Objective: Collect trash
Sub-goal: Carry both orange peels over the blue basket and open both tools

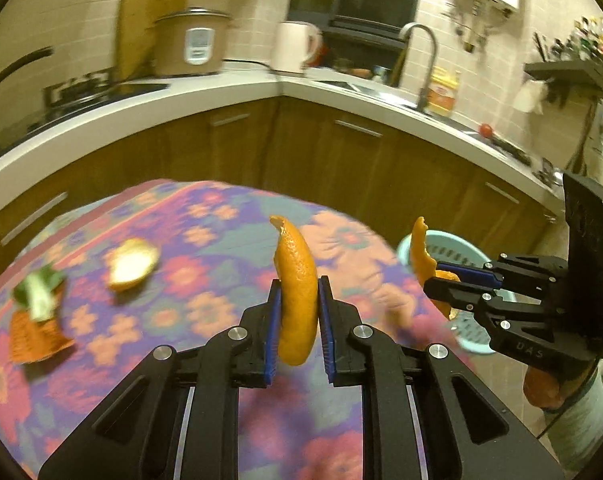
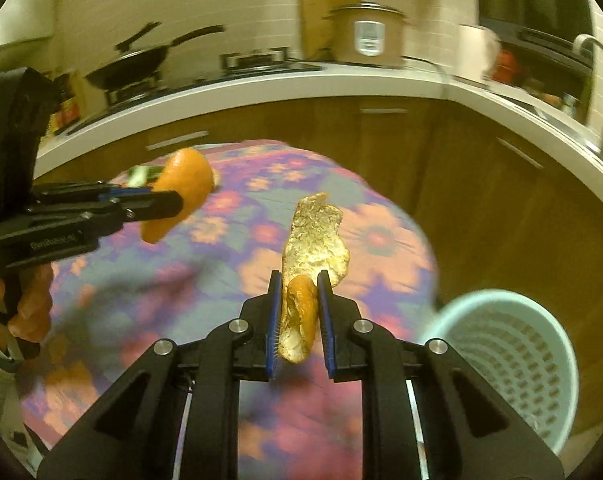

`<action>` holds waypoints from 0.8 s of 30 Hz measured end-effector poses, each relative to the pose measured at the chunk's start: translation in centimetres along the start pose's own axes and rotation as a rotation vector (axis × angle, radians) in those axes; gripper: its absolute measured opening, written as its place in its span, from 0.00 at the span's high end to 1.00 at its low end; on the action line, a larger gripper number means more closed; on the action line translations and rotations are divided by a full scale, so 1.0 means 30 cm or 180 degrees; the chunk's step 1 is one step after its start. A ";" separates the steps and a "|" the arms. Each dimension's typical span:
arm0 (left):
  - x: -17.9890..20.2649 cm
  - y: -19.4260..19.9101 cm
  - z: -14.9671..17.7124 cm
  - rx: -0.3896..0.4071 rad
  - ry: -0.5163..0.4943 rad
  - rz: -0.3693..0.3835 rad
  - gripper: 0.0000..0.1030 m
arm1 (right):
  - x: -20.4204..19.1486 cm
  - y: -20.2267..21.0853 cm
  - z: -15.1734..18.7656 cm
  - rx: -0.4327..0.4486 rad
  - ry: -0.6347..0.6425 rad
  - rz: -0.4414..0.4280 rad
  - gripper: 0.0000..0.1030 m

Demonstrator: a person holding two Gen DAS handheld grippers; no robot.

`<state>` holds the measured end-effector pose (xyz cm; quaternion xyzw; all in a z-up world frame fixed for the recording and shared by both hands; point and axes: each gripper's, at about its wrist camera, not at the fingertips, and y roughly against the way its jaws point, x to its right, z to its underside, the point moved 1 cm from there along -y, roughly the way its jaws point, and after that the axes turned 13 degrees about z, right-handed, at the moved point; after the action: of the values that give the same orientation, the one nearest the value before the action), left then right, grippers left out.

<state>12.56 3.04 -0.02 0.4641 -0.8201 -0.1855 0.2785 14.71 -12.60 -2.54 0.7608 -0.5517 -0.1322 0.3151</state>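
In the left wrist view my left gripper is shut on a curved strip of orange peel, held upright above the flowered tablecloth. To its right, my right gripper grips a second peel in front of the pale blue basket. In the right wrist view my right gripper is shut on that second peel, white pith facing me. The left gripper with its orange peel hangs at the left. The basket stands low at the right, beside the table.
On the cloth at the left lie another peel piece, a green vegetable scrap and an orange wrapper. A white counter over brown cabinets curves behind the table, with a rice cooker, kettle and sink. A hand holds the left gripper.
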 end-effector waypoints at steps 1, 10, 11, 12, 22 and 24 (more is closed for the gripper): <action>0.030 -0.031 -0.007 -0.0027 -0.0026 0.0047 0.85 | 0.032 0.007 0.012 -0.0009 -0.0033 0.0039 0.86; 0.274 -0.309 -0.026 -0.0335 -0.0303 0.0389 0.85 | 0.340 0.039 0.157 -0.0132 -0.0457 0.0433 0.86; 0.304 -0.340 -0.027 -0.0367 -0.0341 0.0429 0.85 | 0.369 0.035 0.174 -0.0159 -0.0506 0.0475 0.86; 0.323 -0.359 -0.027 -0.0394 -0.0365 0.0458 0.85 | 0.396 0.030 0.191 -0.0182 -0.0554 0.0511 0.86; 0.468 -0.551 0.001 -0.0672 -0.0372 0.0704 0.73 | 0.539 -0.027 0.311 -0.0501 -0.0955 0.0591 0.81; 0.472 -0.554 0.006 -0.0658 -0.0367 0.0712 0.65 | 0.557 -0.030 0.324 -0.0533 -0.1026 0.0559 0.76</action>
<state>17.54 -17.51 -5.48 0.3274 -0.8578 -0.2631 0.2962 16.01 -31.10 -8.09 0.6499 -0.6464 -0.2697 0.2952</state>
